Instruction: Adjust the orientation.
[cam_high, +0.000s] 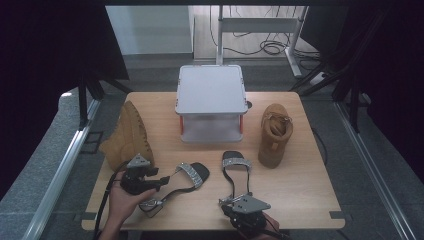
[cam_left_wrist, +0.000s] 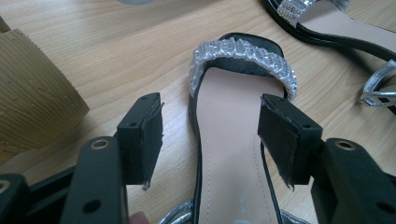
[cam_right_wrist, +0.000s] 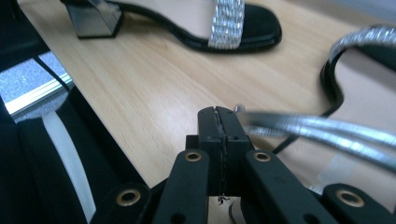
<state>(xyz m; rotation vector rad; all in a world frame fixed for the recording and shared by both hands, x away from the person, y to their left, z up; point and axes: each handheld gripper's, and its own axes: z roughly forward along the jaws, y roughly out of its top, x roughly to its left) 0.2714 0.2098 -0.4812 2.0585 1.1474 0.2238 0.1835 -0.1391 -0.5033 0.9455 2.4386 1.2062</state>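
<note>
Two black sandals with silver straps lie on the wooden table. My left gripper is open, one jaw on each side of the left sandal near its heel, with the pads clear of the insole. A hand holds it from below. At the table's front edge, my right gripper is shut, jaws pressed flat together. The right sandal's silver ankle strap runs off from just beside the right jaw's tip. I cannot tell whether the strap is pinched.
A grey two-tier rack stands at the back middle. One tan boot lies on its side at the left, close to my left gripper. Another tan boot stands upright at the right. The table's front edge is right under my right gripper.
</note>
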